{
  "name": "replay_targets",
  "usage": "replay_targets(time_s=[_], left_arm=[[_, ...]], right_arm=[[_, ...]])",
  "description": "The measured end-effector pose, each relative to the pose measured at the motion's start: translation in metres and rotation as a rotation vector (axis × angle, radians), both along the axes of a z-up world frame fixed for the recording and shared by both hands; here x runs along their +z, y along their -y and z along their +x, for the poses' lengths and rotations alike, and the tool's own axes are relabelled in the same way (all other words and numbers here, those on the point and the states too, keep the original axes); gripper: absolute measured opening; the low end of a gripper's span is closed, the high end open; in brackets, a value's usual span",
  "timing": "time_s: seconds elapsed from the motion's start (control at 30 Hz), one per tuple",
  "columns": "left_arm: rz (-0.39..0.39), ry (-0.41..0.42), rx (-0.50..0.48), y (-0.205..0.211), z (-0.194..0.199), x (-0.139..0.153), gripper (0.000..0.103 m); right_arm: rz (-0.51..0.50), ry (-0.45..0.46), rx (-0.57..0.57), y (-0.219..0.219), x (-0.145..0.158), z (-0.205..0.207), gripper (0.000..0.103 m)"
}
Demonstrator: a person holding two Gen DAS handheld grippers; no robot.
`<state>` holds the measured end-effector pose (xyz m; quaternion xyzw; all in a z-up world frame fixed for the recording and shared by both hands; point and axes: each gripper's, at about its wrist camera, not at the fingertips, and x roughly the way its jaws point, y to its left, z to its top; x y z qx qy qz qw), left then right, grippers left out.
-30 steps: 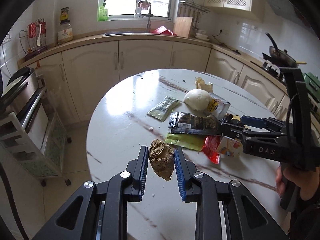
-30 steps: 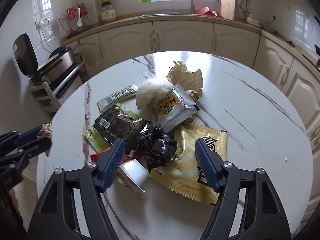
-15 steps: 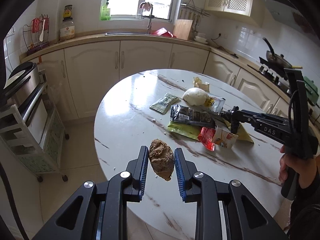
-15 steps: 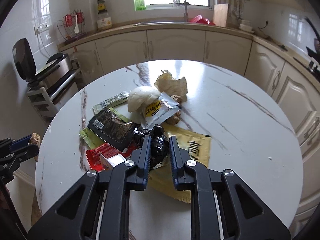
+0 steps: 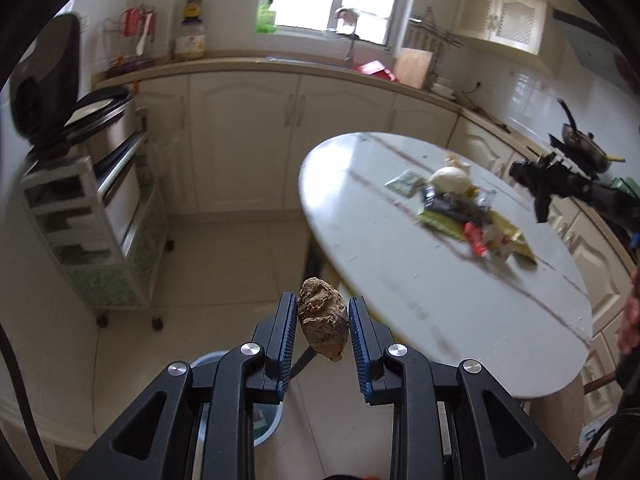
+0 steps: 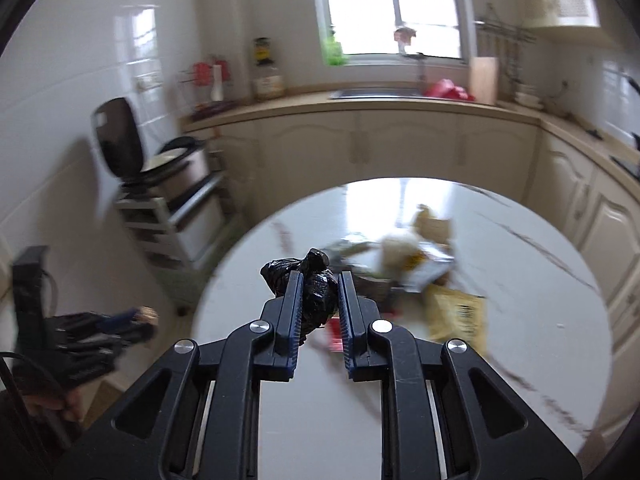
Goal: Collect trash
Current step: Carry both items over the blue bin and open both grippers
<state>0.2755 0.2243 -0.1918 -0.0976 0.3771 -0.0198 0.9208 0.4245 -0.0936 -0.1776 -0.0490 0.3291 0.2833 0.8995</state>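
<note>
My left gripper (image 5: 322,312) is shut on a brown crumpled lump (image 5: 322,318) and holds it over the floor, left of the round white table (image 5: 420,296). A blue bin (image 5: 260,412) shows below it, partly hidden by the fingers. My right gripper (image 6: 319,286) is shut on a black crumpled bag (image 6: 308,284), lifted above the table (image 6: 520,320). A pile of wrappers (image 5: 460,212) lies on the table; it also shows blurred in the right wrist view (image 6: 412,264). The right gripper appears in the left wrist view (image 5: 538,184), the left one in the right wrist view (image 6: 132,320).
A wheeled cart (image 5: 92,232) with an appliance stands at the left wall. Cream cabinets (image 5: 288,132) and a counter with a sink run along the back. A stove with a pan (image 5: 580,148) is at the right.
My left gripper has carried the brown lump off the table to the left, above the bin. My right gripper shut on the black bag and lifted it off the pile.
</note>
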Motion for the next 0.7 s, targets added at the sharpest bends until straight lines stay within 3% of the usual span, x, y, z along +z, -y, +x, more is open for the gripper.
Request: replay_targets(time_s=[0.23, 0.43, 0.5, 0.57, 0.7], left_arm=[[-0.027, -0.093, 0.089, -0.054, -0.026, -0.029, 0.023], [-0.033, -0.15, 0.125, -0.08, -0.013, -0.048, 0.025], [-0.026, -0.17, 0.133, -0.086, -0.005, -0.051, 0.038], [-0.016, -0.19, 0.151, -0.092, 0.001, -0.055, 0.069], [-0.016, -0.214, 0.209, -0.105, 0.003, -0.06, 0.074]], right_arm=[[0.029, -0.055, 0.249, -0.118, -0.016, -0.042, 0.017], [-0.019, -0.119, 0.331, -0.192, -0.059, -0.05, 0.016], [-0.045, -0.133, 0.345, -0.212, -0.07, -0.049, 0.016], [-0.065, -0.144, 0.351, -0.225, -0.081, -0.047, 0.017], [-0.089, -0.176, 0.362, -0.242, -0.099, -0.04, 0.017]])
